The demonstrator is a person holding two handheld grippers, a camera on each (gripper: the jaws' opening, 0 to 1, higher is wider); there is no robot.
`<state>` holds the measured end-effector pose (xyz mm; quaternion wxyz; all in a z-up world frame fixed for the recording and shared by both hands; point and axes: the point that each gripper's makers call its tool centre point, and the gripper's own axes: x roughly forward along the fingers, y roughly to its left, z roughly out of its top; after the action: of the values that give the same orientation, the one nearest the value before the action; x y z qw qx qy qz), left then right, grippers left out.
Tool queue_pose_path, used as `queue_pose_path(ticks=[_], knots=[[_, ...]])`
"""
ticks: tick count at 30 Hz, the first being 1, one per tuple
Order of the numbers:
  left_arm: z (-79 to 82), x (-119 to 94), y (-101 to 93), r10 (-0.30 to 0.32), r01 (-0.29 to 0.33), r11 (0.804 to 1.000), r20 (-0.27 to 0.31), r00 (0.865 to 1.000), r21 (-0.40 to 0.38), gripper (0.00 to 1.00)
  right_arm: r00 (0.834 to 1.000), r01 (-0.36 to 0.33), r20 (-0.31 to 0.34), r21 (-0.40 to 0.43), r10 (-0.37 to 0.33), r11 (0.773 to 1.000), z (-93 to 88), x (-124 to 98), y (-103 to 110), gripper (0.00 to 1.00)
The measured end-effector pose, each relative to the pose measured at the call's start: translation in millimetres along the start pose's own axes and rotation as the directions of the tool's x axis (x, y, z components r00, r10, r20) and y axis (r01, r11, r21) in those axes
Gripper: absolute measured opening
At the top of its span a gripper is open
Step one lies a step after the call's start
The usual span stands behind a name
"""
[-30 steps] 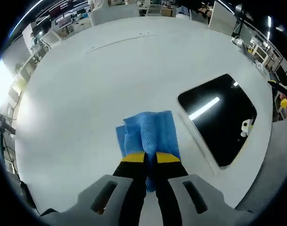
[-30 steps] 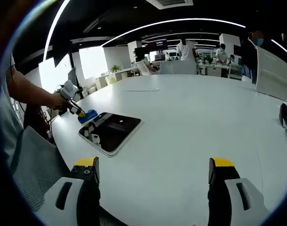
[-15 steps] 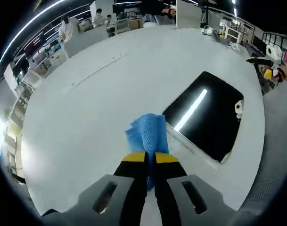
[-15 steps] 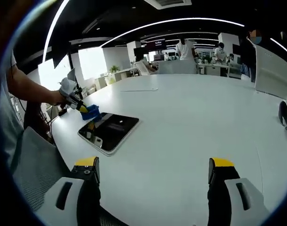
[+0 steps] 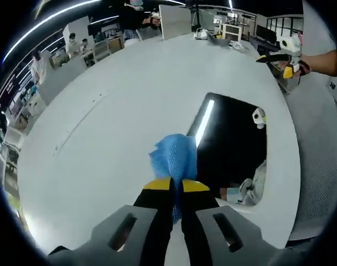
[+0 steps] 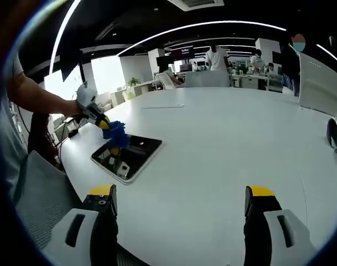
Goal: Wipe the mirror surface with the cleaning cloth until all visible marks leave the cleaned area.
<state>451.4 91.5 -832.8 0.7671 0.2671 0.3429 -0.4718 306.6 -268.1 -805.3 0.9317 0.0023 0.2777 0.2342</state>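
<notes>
Left gripper (image 5: 176, 185): jaws pinched tight on a bunched blue cloth (image 5: 175, 158), the wad sticking out past the yellow tips. In the left gripper view the cloth sits over the near edge of the mirror (image 5: 234, 147), a dark rectangular slab lying flat on the white table (image 5: 113, 122); whether cloth touches glass cannot be told. Mirror reflects a ceiling light strip and the gripper. In the right gripper view the left gripper (image 6: 104, 123), held in a person's hand (image 6: 82, 102), carries the cloth (image 6: 116, 134) above the mirror's (image 6: 129, 158) far-left corner. Right gripper (image 6: 179, 202): jaws wide apart, holding nothing, poised over the table (image 6: 212, 138), well apart from the mirror
</notes>
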Motion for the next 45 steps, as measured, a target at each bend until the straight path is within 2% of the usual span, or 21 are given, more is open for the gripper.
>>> queue_pose_path(ticks=[1,3,8,10,11,13,15,26,37,45], knots=[[0.9,4,-0.8,-0.009,0.009,0.999,-0.011,1.000,0.035,0.02,1.000,0.000,-0.002,0.002,0.000,1.000,-0.8,-1,0,0.95],[3.0,9,-4.3,-0.039,0.039,0.998,-0.012,0.999,0.044,0.01,1.000,0.003,-0.007,0.005,-0.003,1.000,-1.8,-3,-1,0.95],[1.7,18,-4.4,-0.100,0.106,0.988,-0.056,0.993,0.110,0.01,1.000,0.003,-0.016,0.007,-0.003,1.000,-3.9,-6,-3,0.95],[2.6,20,-7.4,-0.138,0.145,0.980,-0.065,0.988,0.133,0.01,1.000,-0.003,-0.020,0.002,0.003,1.000,-5.0,-6,-2,0.97],[0.5,21,-8.5,-0.149,0.163,0.972,-0.091,0.985,0.172,0.01,1.000,-0.008,-0.025,-0.004,0.008,1.000,-5.7,-6,-1,0.97],[-6.7,26,-7.1,-0.155,0.183,0.958,-0.138,0.978,0.219,0.01,0.999,-0.020,-0.041,-0.035,0.018,0.999,-7.6,-4,2,0.98],[-6.6,29,-10.3,-0.167,0.197,0.952,-0.145,0.975,0.234,0.01,0.999,-0.029,-0.044,-0.049,0.027,0.998,-7.1,-3,5,0.98],[-3.5,30,-11.0,-0.205,0.236,0.944,-0.148,0.967,0.231,0.01,0.998,-0.057,-0.017,-0.118,0.055,0.991,0.0,2,14,0.98],[18.2,46,-23.6,-0.236,0.261,0.936,-0.132,0.963,0.236,0.01,0.998,-0.065,-0.011,-0.108,0.064,0.992,3.0,2,17,0.98],[34.2,59,-29.5,-0.252,0.276,0.933,-0.132,0.959,0.230,0.01,0.998,-0.063,0.007,-0.073,0.063,0.995,3.4,0,16,0.98]])
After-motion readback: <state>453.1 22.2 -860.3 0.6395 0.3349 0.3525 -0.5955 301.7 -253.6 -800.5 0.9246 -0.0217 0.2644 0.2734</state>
